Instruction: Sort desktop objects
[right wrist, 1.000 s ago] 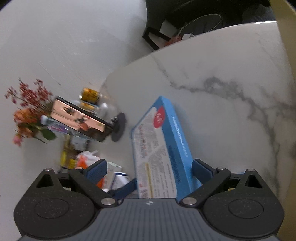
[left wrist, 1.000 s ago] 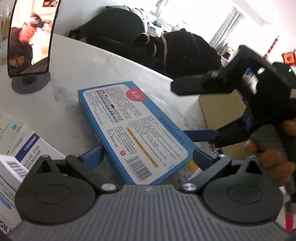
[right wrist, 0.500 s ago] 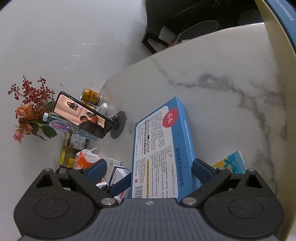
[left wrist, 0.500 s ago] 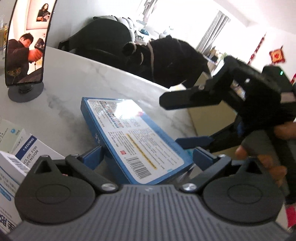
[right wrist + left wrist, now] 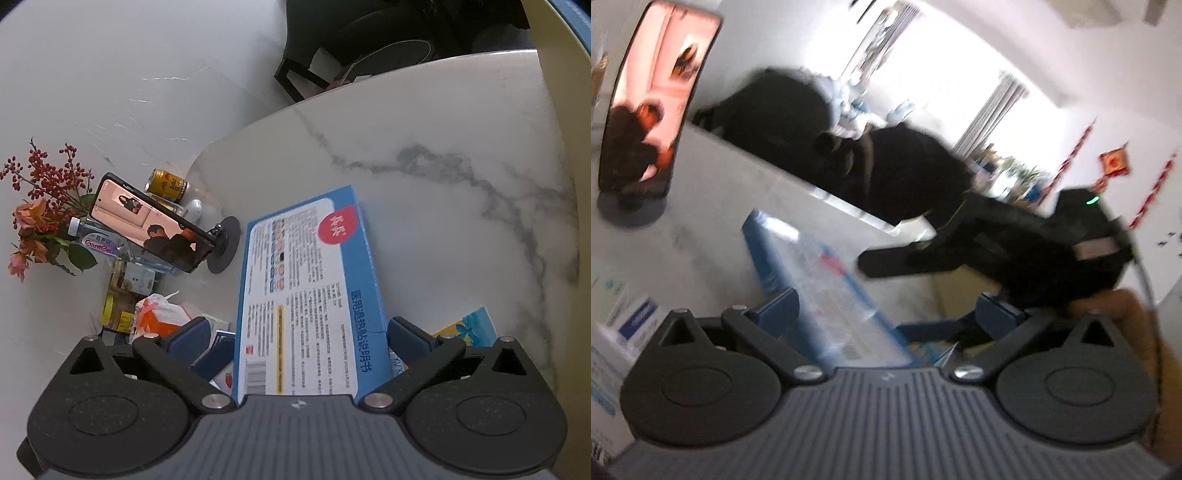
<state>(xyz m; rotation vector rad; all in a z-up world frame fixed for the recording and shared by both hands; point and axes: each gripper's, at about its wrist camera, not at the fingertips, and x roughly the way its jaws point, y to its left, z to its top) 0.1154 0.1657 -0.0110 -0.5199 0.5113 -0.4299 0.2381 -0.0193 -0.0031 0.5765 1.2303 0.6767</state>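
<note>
Now the blue box [image 5: 306,295] lies flat on the marble table [image 5: 443,155], between the wide-apart fingers of the right gripper [image 5: 295,336]. In the blurred left view, the left gripper [image 5: 886,317] is also spread, the box at its 11 o'clock. A phone on a stand [image 5: 155,225] is at 10 o'clock.

Up close on the left hand-held gripper [image 5: 882,317]: ribbed grey body, two round black discs, black link arms on silver screws, dark blue fingers [image 5: 777,314], all motion-blurred. Beyond it, the right hand-held gripper [image 5: 1015,243] shows a black housing, one green light and a thin cable; bare skin of the right hand [image 5: 1123,314] below. The right wrist view repeats the same speckled discs, screws and a small logo.
</note>
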